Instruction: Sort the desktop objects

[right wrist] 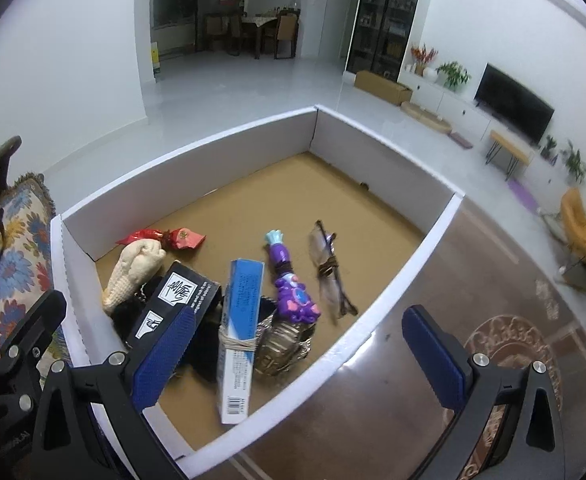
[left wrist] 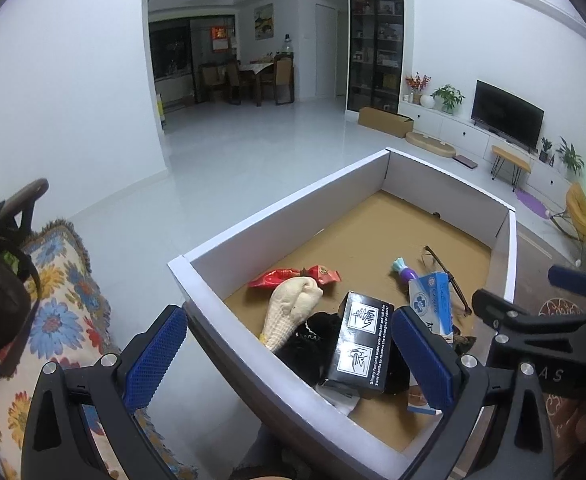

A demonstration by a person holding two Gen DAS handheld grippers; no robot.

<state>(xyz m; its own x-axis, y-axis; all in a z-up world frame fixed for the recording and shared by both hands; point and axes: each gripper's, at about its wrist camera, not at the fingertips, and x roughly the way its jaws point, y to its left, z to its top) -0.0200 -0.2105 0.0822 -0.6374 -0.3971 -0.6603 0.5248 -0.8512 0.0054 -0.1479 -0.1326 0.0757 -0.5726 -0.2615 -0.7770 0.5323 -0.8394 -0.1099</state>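
Right wrist view alone reveals a silver metal watch [right wrist: 283,344] inside the white-walled cardboard box [right wrist: 213,148], beside a black carton [right wrist: 175,300] printed "Simply run cold water"; both the left gripper [left wrist: 293,360] and the right gripper [right wrist: 299,356] are held wide open, empty.

1 tray [right wrist: 373,148] | 2 boxes [right wrist: 241,320] | 1 glasses [right wrist: 329,268] | 1 toy [right wrist: 291,284] | 1 candy [right wrist: 173,237]
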